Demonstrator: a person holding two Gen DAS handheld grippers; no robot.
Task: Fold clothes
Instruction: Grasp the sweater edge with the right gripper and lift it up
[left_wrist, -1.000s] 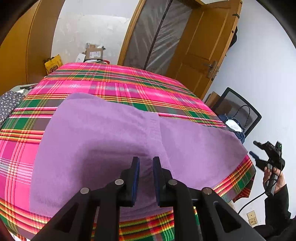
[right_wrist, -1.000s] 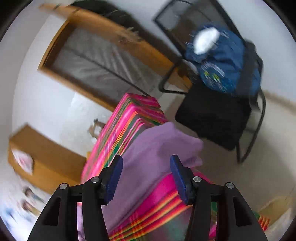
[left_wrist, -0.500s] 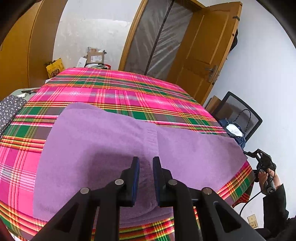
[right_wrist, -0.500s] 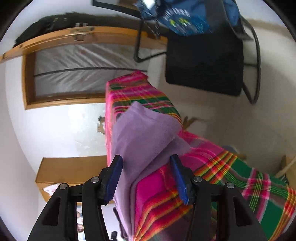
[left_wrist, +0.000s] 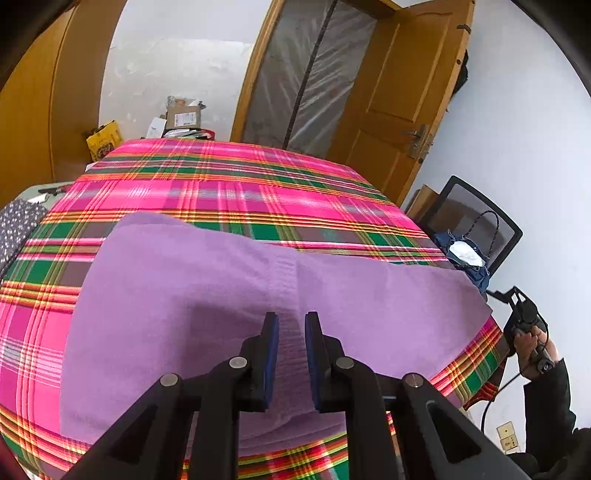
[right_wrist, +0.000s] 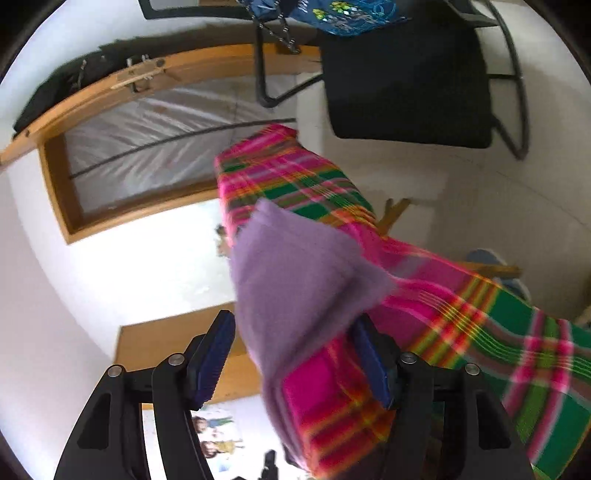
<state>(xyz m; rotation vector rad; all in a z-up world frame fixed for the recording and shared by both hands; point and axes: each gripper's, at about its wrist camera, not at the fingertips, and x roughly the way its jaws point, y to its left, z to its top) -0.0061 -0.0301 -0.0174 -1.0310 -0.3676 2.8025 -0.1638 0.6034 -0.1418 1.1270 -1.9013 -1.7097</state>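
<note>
Right claw (right_wrist: 291, 354) swung nearer purple cloth (left_wrist: 207, 310) corner, no legible writing

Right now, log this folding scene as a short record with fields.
garment: purple cloth, spread flat, its right corner at the table's right edge
surface: table under a pink and green plaid cloth
left gripper: open with a narrow gap, above the garment's near middle, holding nothing
right gripper: open wide, at the garment's right corner, which lies between its fingers, not clamped
beside table: black chair with a blue bag on it
behind table: wooden door
</note>
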